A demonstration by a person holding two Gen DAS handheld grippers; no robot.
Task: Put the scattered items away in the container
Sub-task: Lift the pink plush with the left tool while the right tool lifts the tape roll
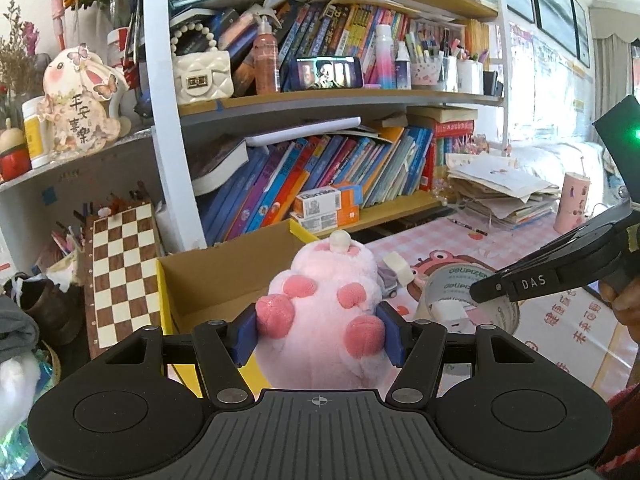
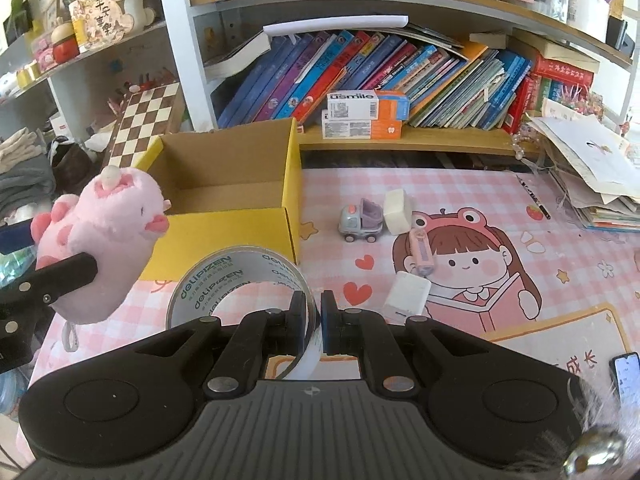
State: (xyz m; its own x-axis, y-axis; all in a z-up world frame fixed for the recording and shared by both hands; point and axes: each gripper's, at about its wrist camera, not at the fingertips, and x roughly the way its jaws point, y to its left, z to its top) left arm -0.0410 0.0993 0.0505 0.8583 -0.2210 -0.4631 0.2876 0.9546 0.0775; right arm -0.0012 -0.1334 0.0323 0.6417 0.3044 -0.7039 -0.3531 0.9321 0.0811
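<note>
Cluttered study corner: curved bookshelves (image 2: 400, 136) packed with leaning books above a glossy pink cartoon-print desk mat (image 2: 500, 208). Left to right we list: our left gripper (image 1: 320, 330) clamped on a fuzzy pink plush toy (image 1: 324, 304) held before the open yellow cardboard box (image 2: 224, 184); our right gripper (image 2: 315, 320) pinched on a clear tape roll (image 2: 240, 280) wall; grey toy truck (image 2: 360, 222); rounded white block (image 2: 397, 210).
</note>
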